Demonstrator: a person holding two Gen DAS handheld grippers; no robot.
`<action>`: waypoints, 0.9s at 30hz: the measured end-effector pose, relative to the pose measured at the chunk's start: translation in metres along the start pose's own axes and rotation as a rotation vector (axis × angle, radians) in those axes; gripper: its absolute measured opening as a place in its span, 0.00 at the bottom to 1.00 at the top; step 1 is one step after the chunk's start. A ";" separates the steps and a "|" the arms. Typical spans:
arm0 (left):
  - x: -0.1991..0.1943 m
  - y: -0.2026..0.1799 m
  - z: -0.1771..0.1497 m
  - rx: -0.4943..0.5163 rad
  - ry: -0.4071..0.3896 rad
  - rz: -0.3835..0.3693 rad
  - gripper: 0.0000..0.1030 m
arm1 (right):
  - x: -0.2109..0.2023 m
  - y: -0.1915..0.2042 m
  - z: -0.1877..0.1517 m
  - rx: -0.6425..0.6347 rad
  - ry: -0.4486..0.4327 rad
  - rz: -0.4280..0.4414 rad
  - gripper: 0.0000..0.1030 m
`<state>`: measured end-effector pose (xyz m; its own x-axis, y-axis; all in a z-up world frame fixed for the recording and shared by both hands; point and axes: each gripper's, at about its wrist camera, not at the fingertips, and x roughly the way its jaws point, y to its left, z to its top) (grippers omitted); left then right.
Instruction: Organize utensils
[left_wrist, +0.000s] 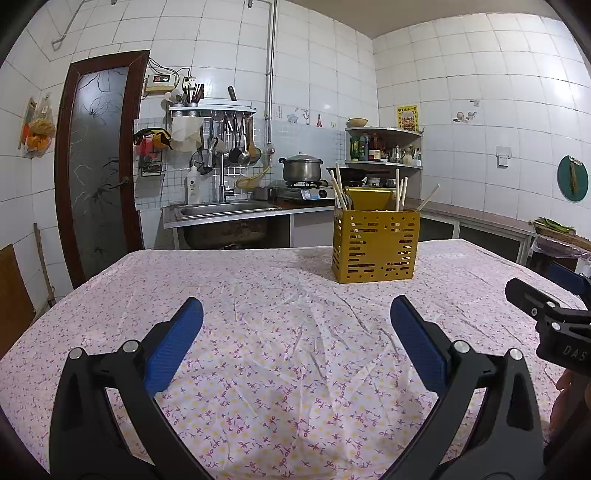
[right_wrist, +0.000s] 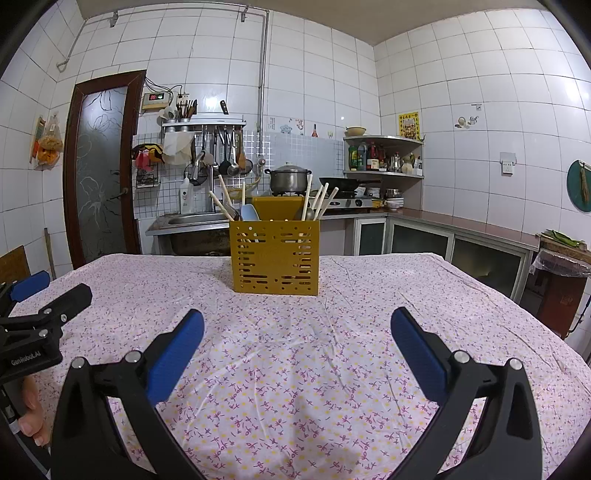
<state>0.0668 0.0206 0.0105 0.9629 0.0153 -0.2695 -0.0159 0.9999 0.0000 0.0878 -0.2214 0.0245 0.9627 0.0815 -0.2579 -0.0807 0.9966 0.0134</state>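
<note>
Left gripper (left_wrist: 295, 321) hovers low over the table (left_wrist: 110, 295), blue pads (left_wrist: 173, 347) spread wide apart, nothing between them; its black body also shows at the left edge of the right wrist view, with part of a hand (right_wrist: 31, 417) under it. The table carries a wrinkled pink floral cloth (right_wrist: 295, 387), bare in front of both grippers. Near the far edge stands a yellow perforated utensil holder (right_wrist: 274, 258), upright on the cloth, well apart from both grippers: right of centre in the left wrist view, slightly left of centre in the right one. Inside it, wooden chopsticks (right_wrist: 325, 201) lean outward on both sides, a light blue spoon (right_wrist: 248, 213) sits in the left part, and a metal ladle or spoon (right_wrist: 308, 214) in the right. Right gripper (right_wrist: 297, 325) is level with the left one, fingers equally wide apart and empty. Behind: sink (left_wrist: 221, 209), pot (left_wrist: 301, 168) on stove, corner shelf (right_wrist: 384, 155) with bottles, tiled walls.
</note>
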 end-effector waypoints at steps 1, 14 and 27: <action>0.000 0.000 0.000 0.000 0.000 0.000 0.95 | 0.000 0.000 0.000 0.000 0.001 0.000 0.96; 0.001 0.000 -0.001 0.006 0.008 -0.006 0.95 | -0.001 0.000 0.000 -0.001 0.001 0.000 0.96; 0.000 -0.002 0.000 0.007 0.003 -0.005 0.95 | -0.001 0.000 0.000 -0.002 0.000 0.000 0.96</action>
<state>0.0663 0.0189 0.0103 0.9621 0.0098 -0.2725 -0.0088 0.9999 0.0049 0.0870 -0.2219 0.0246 0.9629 0.0811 -0.2574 -0.0809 0.9967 0.0114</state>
